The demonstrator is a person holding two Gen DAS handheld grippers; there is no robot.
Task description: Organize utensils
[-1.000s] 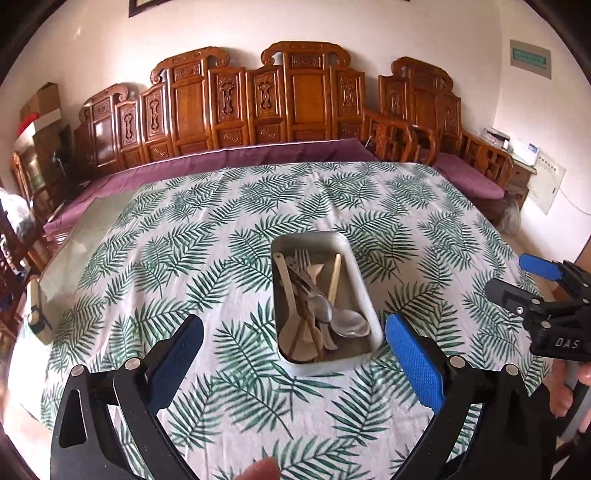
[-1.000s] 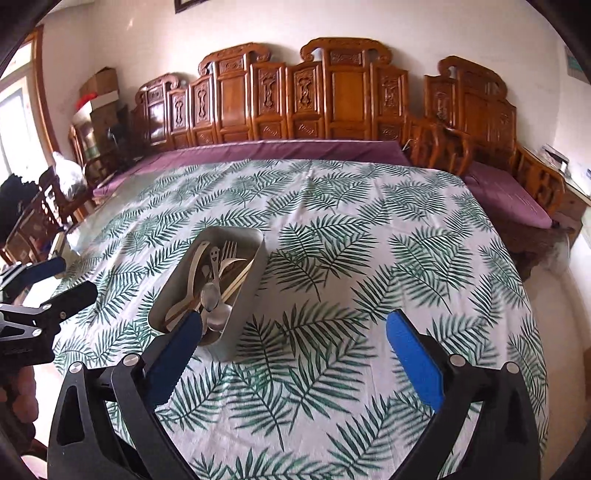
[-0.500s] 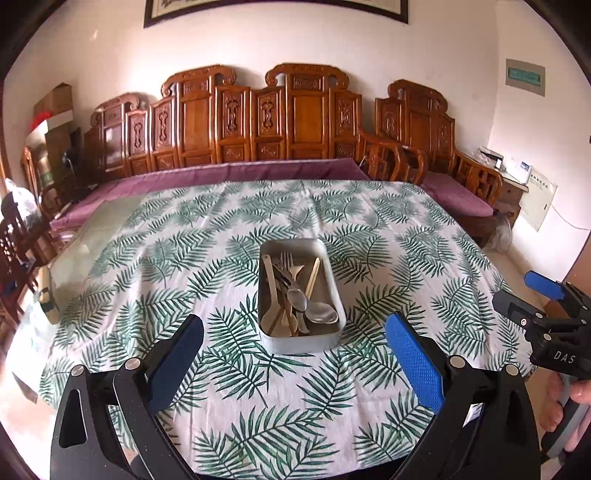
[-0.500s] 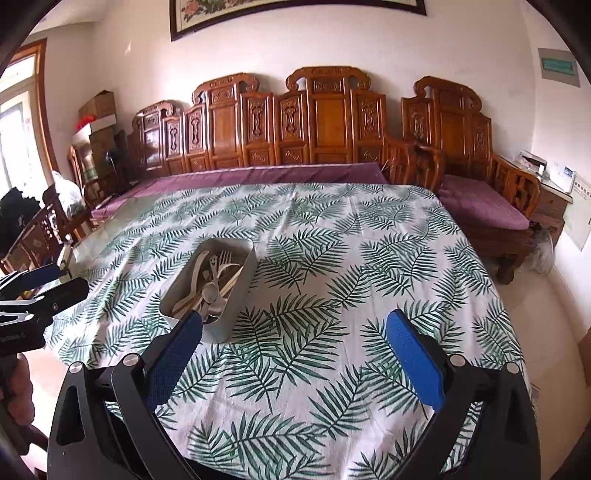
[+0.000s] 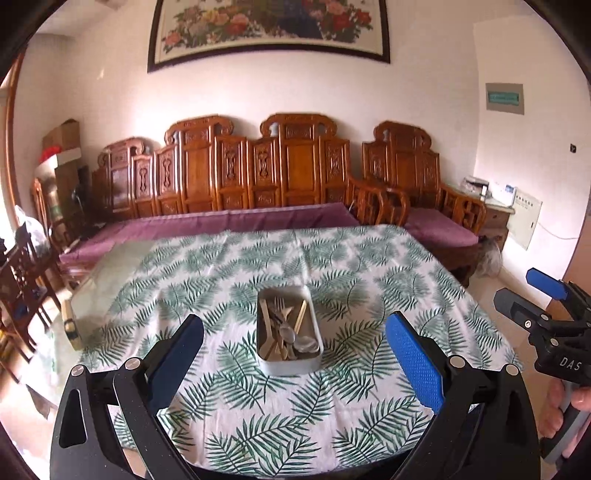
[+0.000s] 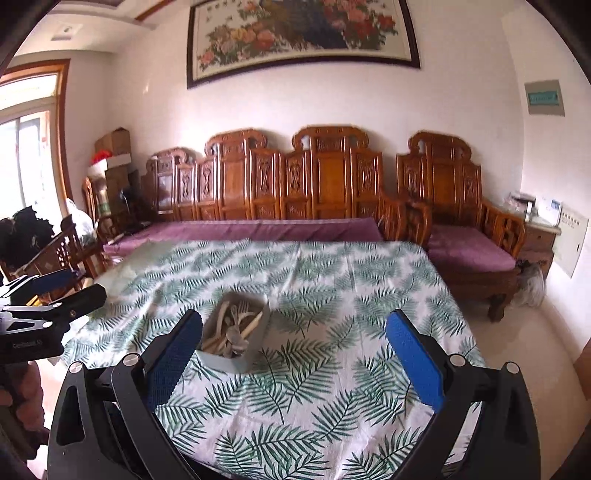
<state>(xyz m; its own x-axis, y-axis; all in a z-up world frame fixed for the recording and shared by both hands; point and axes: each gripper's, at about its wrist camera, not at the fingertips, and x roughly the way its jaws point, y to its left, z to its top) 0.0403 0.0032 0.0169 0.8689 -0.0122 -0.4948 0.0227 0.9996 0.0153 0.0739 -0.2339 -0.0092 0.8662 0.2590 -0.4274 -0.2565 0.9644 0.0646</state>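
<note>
Carved wooden bench (image 5: 258,177) with purple cushions lines the far wall, flower painting (image 5: 269,26) above. Desk (image 5: 369,266) in front, covered by a palm-leaf cloth.

Left to right: left claw (image 5: 293,356) held back off the near edge of the desk, blue pads spread wide, nothing between them. Metal tray (image 5: 308,363) sits on the cloth toward the near side, well apart from both claws. Utensils (image 5: 284,328) lie jumbled inside it: fork tines, spoon bowls, pale wooden handles, crossed over one another. Right claw (image 6: 293,354) off to the right of the left one, also fully spread and empty, also hanging off the desk edge.

Judgement: sorting looks either finished or not begun; cannot tell which.

Risks if a pick follows:
- Utensils overlap, so closing on one handle likely drags or levers a neighbour out of the tray.
- Spoons are smooth metal lying flat on the tray floor; pads may slide off.
- Tray is light-looking on loose cloth; a sideways nudge could shove it or ruck the cloth.
- Both claws reaching in together could collide over the narrow tray.
</note>
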